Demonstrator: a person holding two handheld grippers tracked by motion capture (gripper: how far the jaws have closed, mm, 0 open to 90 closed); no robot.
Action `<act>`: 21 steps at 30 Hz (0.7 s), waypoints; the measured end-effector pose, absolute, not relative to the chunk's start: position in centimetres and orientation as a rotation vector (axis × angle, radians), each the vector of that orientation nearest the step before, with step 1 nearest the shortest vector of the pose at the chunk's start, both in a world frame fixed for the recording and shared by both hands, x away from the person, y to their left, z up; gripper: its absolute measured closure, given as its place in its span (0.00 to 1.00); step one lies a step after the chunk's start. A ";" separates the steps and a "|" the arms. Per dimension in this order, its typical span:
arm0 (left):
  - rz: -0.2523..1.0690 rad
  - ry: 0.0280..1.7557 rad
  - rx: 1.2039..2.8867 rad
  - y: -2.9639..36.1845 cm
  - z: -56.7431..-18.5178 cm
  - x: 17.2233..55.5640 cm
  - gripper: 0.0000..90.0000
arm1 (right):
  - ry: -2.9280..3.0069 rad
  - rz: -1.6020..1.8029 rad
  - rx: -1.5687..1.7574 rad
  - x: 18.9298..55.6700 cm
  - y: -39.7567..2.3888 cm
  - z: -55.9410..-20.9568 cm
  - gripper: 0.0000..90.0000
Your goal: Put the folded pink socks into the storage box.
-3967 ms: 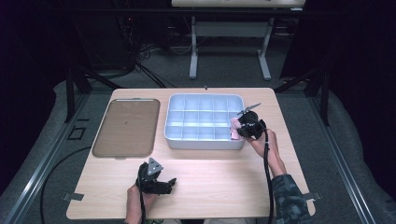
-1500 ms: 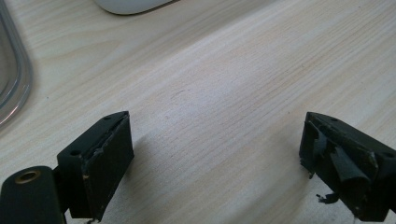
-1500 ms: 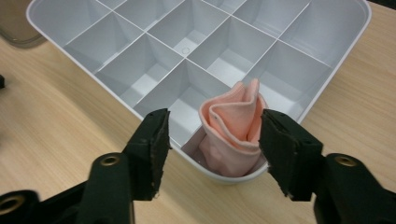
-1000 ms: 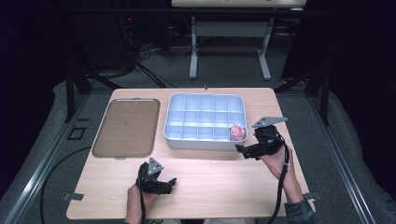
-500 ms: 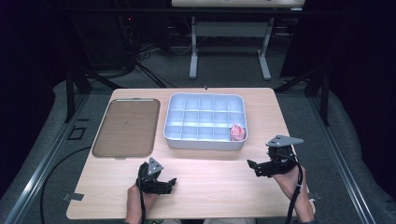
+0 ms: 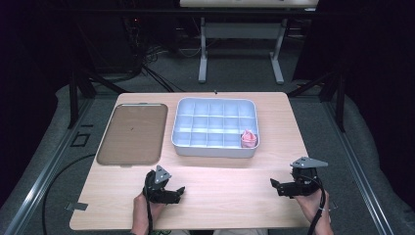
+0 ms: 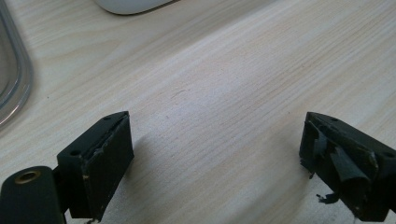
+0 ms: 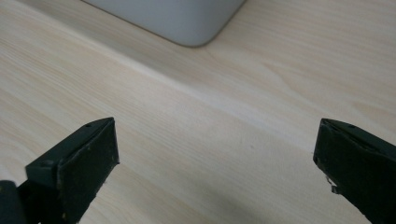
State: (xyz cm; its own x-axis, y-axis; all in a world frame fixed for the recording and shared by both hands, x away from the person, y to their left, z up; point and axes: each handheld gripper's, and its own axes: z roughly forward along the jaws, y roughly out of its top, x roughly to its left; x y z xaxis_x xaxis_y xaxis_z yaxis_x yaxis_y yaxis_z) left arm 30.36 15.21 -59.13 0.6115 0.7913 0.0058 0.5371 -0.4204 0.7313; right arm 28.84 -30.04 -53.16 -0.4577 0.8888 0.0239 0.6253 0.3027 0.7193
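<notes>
Seen from above: a pale wooden worktop (image 6: 235, 196) carrying a flat brown tray (image 6: 129, 133) at the left and, just beside it, a light grey compartment box (image 6: 215, 147) near the middle. Lying in the box's front-right corner compartment, a small pink object (image 6: 248, 139), too small to identify. Near the front edge, left of centre, the left hand-held gripper (image 6: 177, 192), low on the wood and held by a hand (image 6: 143, 209) entering from below. Well apart from it, toward the front-right corner, the right hand-held gripper (image 6: 275, 185), topped by a grey three-cornered plate (image 6: 308, 162), with a cable trailing back along the wrist. In the left gripper view: jaws spread wide over bare wood, nothing between them, a sliver of the tray's rim at the left edge and the box's rounded corner at the top. In the right gripper view: jaws likewise spread wide and empty, bare grain between them, the box's grey corner wall ahead at the top.
</notes>
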 end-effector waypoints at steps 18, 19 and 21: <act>0.467 1.038 2.128 15.2 -59.1 30.3 0.11 | 2.142 0.912 1.463 28.8 -32.3 -57.6 0.00; 0.466 1.040 2.126 15.2 -59.1 30.3 0.11 | 2.139 0.915 1.463 28.9 -32.3 -57.7 0.00; 0.465 1.040 2.126 15.2 -59.1 30.3 0.11 | 2.135 0.919 1.472 29.0 -32.5 -57.9 0.00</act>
State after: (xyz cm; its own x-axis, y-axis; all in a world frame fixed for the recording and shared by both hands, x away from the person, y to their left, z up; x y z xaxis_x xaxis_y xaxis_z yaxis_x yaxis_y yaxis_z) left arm 30.33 15.18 -59.12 0.6104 0.7921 0.0091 0.5351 -0.4208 0.7325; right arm 29.02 -32.50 -57.91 -0.3738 0.9262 0.0486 0.6721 0.2344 0.7024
